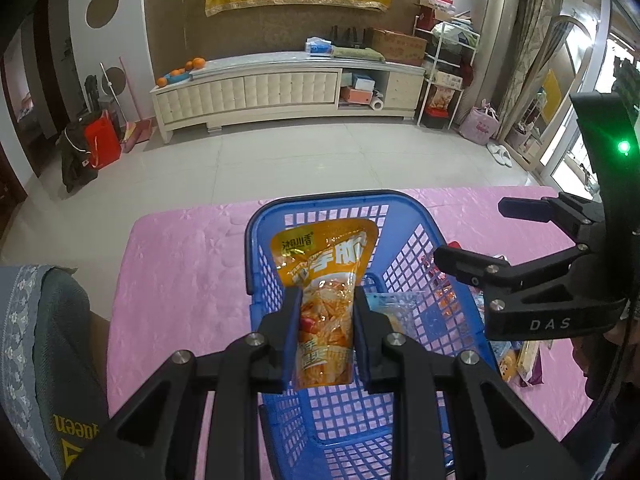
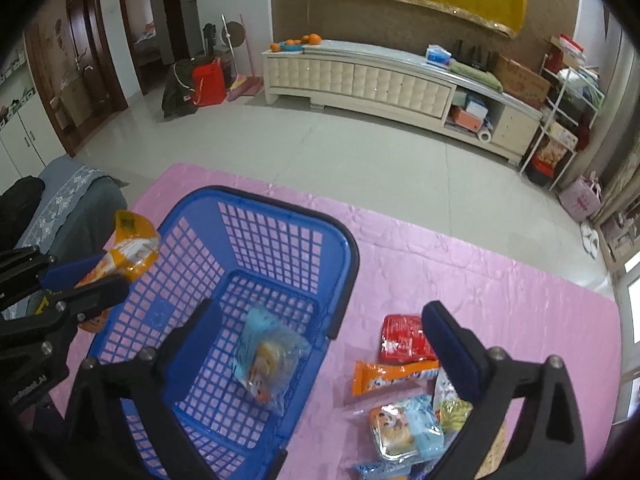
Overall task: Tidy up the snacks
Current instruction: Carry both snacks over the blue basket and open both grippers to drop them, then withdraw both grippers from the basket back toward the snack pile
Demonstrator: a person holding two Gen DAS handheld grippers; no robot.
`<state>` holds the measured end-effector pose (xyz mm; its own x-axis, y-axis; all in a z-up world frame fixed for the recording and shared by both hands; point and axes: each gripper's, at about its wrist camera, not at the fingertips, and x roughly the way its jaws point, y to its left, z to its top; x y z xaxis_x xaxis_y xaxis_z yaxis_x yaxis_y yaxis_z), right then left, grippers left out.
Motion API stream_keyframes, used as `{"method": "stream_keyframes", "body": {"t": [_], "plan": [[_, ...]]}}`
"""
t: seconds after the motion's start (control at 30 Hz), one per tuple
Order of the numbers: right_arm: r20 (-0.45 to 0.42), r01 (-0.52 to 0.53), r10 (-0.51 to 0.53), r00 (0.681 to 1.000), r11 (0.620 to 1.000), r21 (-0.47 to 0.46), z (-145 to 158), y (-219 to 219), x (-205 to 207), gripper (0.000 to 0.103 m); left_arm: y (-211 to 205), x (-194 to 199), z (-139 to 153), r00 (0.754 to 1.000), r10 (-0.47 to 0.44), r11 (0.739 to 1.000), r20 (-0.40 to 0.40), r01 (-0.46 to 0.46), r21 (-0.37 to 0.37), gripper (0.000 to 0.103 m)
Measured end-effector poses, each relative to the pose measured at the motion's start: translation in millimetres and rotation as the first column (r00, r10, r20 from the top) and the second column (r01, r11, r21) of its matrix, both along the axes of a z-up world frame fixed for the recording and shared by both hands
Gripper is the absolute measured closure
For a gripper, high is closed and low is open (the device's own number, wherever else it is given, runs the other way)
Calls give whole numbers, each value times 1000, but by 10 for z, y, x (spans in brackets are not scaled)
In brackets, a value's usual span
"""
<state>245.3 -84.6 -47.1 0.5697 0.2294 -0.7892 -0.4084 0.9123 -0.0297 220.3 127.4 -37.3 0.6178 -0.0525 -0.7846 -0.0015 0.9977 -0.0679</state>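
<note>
Left hand-held gripper [image 1: 326, 332] clamping orange snack pouch [image 1: 326, 280]

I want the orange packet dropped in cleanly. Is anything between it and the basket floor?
Nothing visible blocks it. The orange snack packet, clamped in the left tongs, hangs over the open blue basket. One blue snack pack lies on the floor, leaving bare room around it.

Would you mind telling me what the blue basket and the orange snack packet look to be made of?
Blue basket: apparently rigid moulded plastic, with grid-cut walls and a smooth rim.
Orange snack packet: seemingly thin glossy plastic film, with glare, wrinkles and a clear window showing the contents.
</note>
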Motion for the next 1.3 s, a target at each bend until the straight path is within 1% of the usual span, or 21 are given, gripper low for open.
{"method": "stream_keyframes", "body": {"t": [0.13, 0.23, 0.33, 0.37, 0.4, 0.43, 0.47, 0.5, 0.57, 0.67, 0.73, 0.83, 1.07, 1.13, 1.3], "plan": [[0, 12, -12, 1000, 1000, 2, -10, -21, 43, 2, -26, 87, -49, 1000, -8, 1000, -10, 8, 2, 80], [-11, 12, -12, 1000, 1000, 13, -43, -33, 73, 2, -32, 171, -85, 1000, -12, 1000, -19, 12, 3, 78], [-12, 12, -12, 1000, 1000, 22, -67, -63, 108, 2, -65, 275, -85, 1000, -18, 999, -14, 18, 27, 75], [-13, 15, -14, 1000, 999, 31, -74, -81, 120, 2, -69, 312, -87, 1000, -20, 999, -12, 20, 28, 69], [-14, 18, -17, 1000, 999, 40, -83, -98, 133, 2, -73, 342, -97, 1000, -21, 999, -9, 21, 32, 53], [-16, 19, -18, 1000, 999, 44, -94, -115, 139, 2, -77, 380, -113, 1000, -16, 999, -13, 17, 43, 44], [-15, 25, -25, 1000, 999, 41, -110, -132, 145, 2, -81, 401, -129, 1000, -2, 998, -11, 2, 70, 34], [-16, 32, -31, 999, 999, 39, -125, -153, 155, 2, -86, 405, -145, 1000, 6, 996, -9, -5, 94, 28], [-31, 35, -33, 999, 998, 49, -149, -191, 162, 2, -104, 392, -168, 1000, 13, 994, -20, -10, 112, 28], [-40, 37, -35, 999, 998, 55, -151, -239, 130, 2, -118, 305, -164, 999, 5, 996, -34, -1, 93, 28], [-53, 32, -28, 998, 998, 60, -147, -256, 91, 2, -145, 239, -121, 999, 0, 996, -34, 3, 92, 28], [-51, 24, -21, 998, 998, 55, -106, -266, -10, 2, -184, 133, -34, 1000, -4, 995, -28, 6, 99, 28], [-26, 29, -27, 999, 997, 70, 131, -381, -343, 2, -376, -225, 233, 1000, -17, 995, 15, 15, 102, 28], [-12, 33, -32, 999, 997, 76, 233, -446, -472, 2, -422, -306, 300, 999, -18, 995, 26, 15, 102, 24], [26, 46, -48, 998, 996, 74, 425, -602, -756, 2, -606, -565, 469, 998, -33, 995, 51, 29, 93, 24]]}}
